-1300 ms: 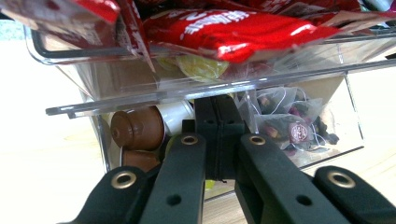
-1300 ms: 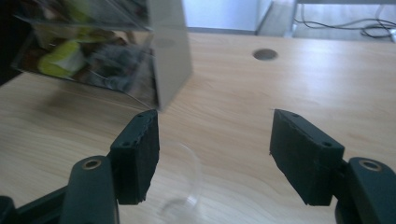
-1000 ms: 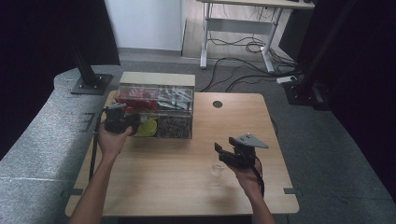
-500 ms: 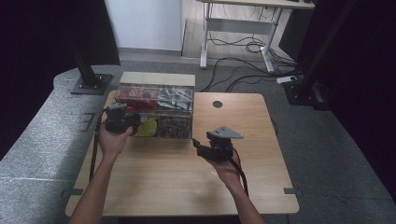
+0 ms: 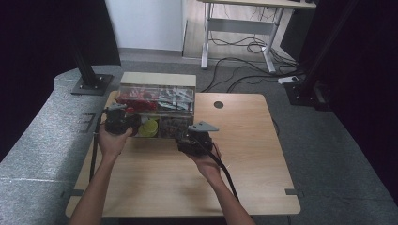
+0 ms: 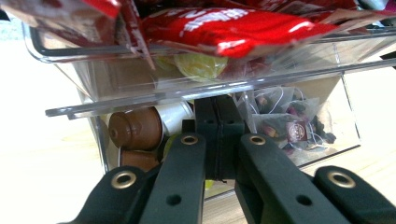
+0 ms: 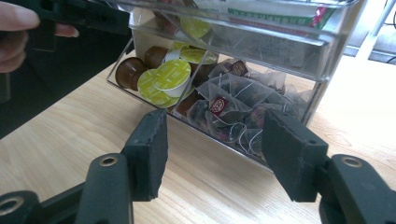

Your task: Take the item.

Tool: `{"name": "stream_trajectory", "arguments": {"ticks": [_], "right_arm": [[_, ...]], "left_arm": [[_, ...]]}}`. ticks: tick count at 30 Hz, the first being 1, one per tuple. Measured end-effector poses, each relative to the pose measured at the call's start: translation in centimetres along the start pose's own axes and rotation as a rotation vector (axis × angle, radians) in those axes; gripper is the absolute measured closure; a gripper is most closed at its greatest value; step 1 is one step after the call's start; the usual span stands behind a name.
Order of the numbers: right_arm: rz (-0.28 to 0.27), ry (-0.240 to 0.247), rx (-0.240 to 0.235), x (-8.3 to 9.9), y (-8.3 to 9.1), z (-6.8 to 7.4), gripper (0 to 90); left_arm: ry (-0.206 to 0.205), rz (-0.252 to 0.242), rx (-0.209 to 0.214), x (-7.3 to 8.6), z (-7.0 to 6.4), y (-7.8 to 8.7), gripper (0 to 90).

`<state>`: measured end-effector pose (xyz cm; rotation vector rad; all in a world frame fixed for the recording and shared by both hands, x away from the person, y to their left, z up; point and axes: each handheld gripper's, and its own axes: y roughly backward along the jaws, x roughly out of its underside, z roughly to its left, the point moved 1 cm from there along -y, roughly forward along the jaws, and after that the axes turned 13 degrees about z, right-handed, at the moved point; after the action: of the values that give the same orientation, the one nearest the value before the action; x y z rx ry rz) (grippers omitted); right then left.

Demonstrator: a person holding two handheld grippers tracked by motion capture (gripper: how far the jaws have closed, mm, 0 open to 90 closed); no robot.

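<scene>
Your left gripper [image 6: 217,140] has its fingers clenched together against the clear organizer [image 5: 157,101], while your right gripper [image 7: 215,154] faces the tea bags [image 7: 233,109] with fingers released.

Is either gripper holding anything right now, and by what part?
The right gripper is open and empty. The left gripper has its jaws shut at the clear organizer's lower drawer front; what they pinch cannot be told.
</scene>
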<state>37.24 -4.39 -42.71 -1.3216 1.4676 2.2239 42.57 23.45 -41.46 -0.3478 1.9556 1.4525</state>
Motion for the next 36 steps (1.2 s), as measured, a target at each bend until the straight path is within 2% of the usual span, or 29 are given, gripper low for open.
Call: {"name": "stream_trajectory", "arguments": {"ticks": [6,10,17,19,24,36], "right_arm": [[0.008,-0.016,0.009,-0.2,-1.3,0.1,44.0],[0.015,-0.007,0.012,-0.4,-2.0,0.4,45.1],[0.04,-0.007,0.029,-0.6,-4.1,0.7,47.8],[0.048,-0.017,0.039,-0.6,-5.1,0.5,49.3],[0.047,-0.024,0.053,-0.7,-6.3,0.2,51.3],[0.043,-0.042,0.05,-1.3,-7.3,-0.1,52.9]], "left_arm": [[0.0,0.0,0.0,0.0,0.0,-0.1,90.0],[0.001,-0.002,0.001,0.0,0.0,-0.1,90.0],[-0.001,0.0,0.004,0.0,0.1,-0.1,90.0],[0.0,0.001,0.006,0.0,0.1,-0.1,90.0],[-0.001,0.002,0.006,0.0,0.2,-0.2,90.0],[-0.005,0.001,0.006,0.0,0.1,0.0,90.0]]}}
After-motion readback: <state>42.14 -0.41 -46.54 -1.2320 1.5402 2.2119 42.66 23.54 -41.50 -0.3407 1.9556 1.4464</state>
